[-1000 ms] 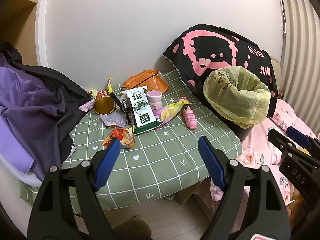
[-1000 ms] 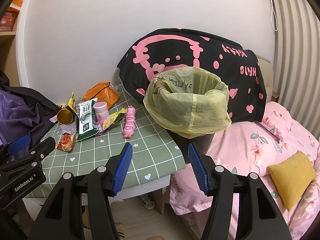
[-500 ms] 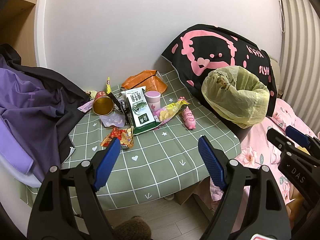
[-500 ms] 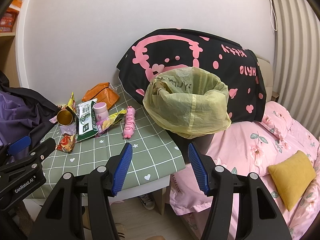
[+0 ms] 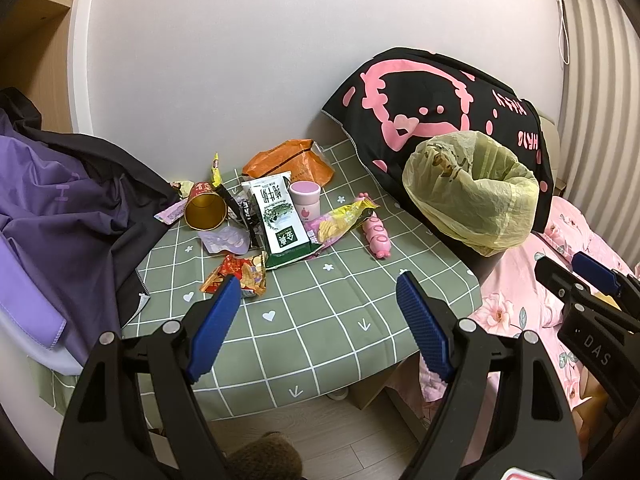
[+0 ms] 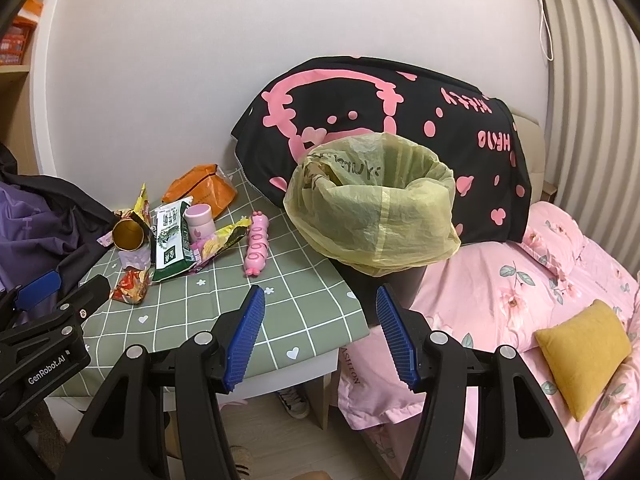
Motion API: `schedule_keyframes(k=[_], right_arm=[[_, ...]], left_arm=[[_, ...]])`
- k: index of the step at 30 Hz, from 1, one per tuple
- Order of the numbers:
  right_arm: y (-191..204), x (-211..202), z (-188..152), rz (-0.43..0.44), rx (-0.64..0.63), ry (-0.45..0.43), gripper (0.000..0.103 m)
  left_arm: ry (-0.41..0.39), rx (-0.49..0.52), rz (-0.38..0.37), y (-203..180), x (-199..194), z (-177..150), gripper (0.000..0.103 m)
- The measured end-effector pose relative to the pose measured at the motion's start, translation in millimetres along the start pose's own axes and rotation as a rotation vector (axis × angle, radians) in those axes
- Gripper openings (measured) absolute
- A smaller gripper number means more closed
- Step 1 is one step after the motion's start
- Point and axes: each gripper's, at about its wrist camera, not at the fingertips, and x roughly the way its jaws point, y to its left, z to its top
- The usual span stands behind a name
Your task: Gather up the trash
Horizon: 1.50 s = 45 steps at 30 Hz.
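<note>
Left gripper (image 5: 318, 294) and right gripper (image 6: 320, 308) hover wide apart and empty before a green checked table (image 5: 320, 320) strewn with wrappers, a milk carton (image 5: 280, 220) and a gold cup (image 5: 205, 212), beside a yellow-lined bin (image 6: 376, 216)

Green checked table (image 5: 320, 320): wrappers (image 5: 240, 276), carton (image 5: 280, 220).

Left tongs (image 5: 318, 292) held wide apart above the bench's near edge, gripping nothing.

On the green checked bench (image 5: 320, 320) lie a milk carton (image 5: 278, 220), gold cup (image 5: 205, 209), pink jar (image 5: 305, 199), orange bag (image 5: 290, 160) and pink pig toy (image 5: 376, 236); the yellow-lined bin (image 5: 472, 196) stands right.
</note>
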Motion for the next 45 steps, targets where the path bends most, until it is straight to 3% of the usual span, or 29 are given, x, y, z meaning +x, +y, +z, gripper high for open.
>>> schedule_keyframes(k=[29, 35, 41, 45], right_arm=[[-4, 18, 1, -0.005, 0.008, 0.026, 0.055], [0, 51, 10, 0.002, -0.001, 0.056, 0.055], [18, 87, 22, 0.029, -0.025, 0.09, 0.055], [36, 114, 31, 0.058, -0.039, 0.112, 0.055]], left_arm=[[0.012, 0.0, 0.002, 3, 10, 1, 0.076], [0.028, -0.007, 0.025, 26, 35, 15, 0.076], [0.057, -0.007, 0.077, 74, 82, 43, 0.076], [0.069, -0.021, 0.071, 104, 107, 63, 0.076]])
